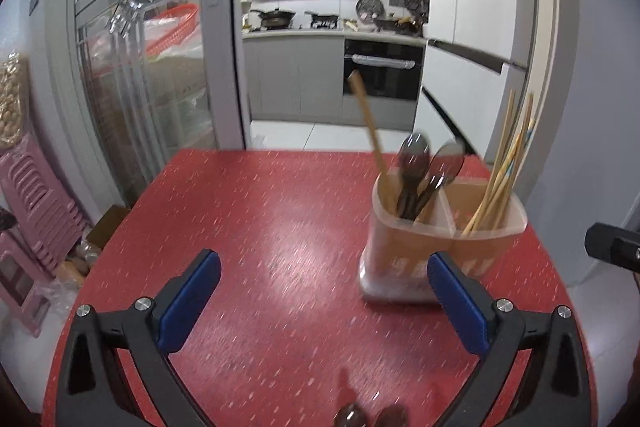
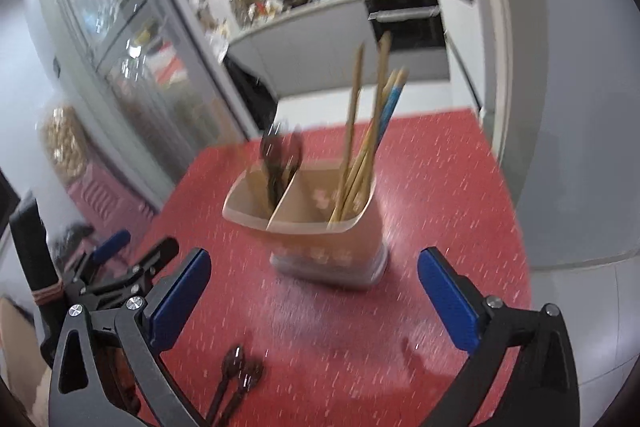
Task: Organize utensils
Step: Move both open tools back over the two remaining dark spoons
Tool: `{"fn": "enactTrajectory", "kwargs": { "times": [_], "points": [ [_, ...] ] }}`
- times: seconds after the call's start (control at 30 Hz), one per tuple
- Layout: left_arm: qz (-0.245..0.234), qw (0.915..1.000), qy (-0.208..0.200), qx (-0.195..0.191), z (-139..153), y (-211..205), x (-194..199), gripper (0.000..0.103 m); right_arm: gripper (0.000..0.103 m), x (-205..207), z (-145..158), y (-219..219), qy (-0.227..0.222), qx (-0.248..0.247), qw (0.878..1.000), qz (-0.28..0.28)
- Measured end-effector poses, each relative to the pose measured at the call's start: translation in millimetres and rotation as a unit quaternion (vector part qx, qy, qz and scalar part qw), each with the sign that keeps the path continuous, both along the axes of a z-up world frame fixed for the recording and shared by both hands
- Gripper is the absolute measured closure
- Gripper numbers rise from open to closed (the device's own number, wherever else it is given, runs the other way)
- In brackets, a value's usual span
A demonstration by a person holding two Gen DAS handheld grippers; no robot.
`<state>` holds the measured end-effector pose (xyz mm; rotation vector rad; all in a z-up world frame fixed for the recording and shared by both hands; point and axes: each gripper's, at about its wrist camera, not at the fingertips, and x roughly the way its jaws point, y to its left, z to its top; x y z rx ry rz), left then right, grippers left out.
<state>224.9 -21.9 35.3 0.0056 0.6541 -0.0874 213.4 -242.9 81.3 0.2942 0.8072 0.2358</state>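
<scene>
A translucent two-compartment utensil holder (image 1: pixel 440 227) stands on the red table (image 1: pixel 260 227). Its left compartment holds dark spoons (image 1: pixel 416 167) and a wooden handle (image 1: pixel 368 123). Its right compartment holds bamboo chopsticks (image 1: pixel 504 167). My left gripper (image 1: pixel 324 303) is open and empty, with the holder just past its right finger. In the right wrist view the holder (image 2: pixel 320 227) stands ahead of my right gripper (image 2: pixel 314 299), which is open wide and empty. Two dark spoons (image 2: pixel 236 379) lie on the table near its left finger. They also show at the bottom edge of the left wrist view as blurred spoons (image 1: pixel 372 417).
My left gripper (image 2: pixel 136 247) shows at the left of the right wrist view, over the table's edge. Pink stacked stools (image 1: pixel 32 219) stand left of the table beside a glass sliding door (image 1: pixel 140 87). A kitchen doorway (image 1: pixel 332 67) lies beyond the far edge.
</scene>
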Motion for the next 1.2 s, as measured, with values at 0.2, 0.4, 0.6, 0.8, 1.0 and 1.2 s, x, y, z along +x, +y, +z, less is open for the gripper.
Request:
{"fn": "enactTrajectory", "kwargs": {
  "times": [0.2, 0.4, 0.6, 0.8, 1.0, 1.2],
  "points": [
    [0.016, 0.9983, 0.056, 0.001, -41, 41, -34, 0.000, 0.000, -15, -45, 46, 0.083, -0.014, 0.995, 0.053],
    [0.044, 0.9927, 0.112, 0.009, -88, 71, -68, 0.000, 0.002, -28, -101, 87, 0.180, -0.034, 0.979, 0.090],
    [0.045, 0.9906, 0.128, 0.011, -105, 85, -89, 0.000, 0.022, -27, -127, 104, 0.239, -0.033, 0.967, 0.080],
    [0.057, 0.9890, 0.136, -0.016, -105, 99, -98, 0.000, 0.034, -23, -138, 114, 0.259, -0.041, 0.963, 0.066],
    [0.057, 0.9881, 0.142, -0.011, -101, 101, -92, 0.000, 0.041, -23, -138, 142, 0.252, -0.074, 0.962, 0.068],
    [0.058, 0.9871, 0.149, -0.011, -99, 98, -86, 0.000, 0.052, -23, -138, 162, 0.235, -0.131, 0.961, 0.067]
  ]
}}
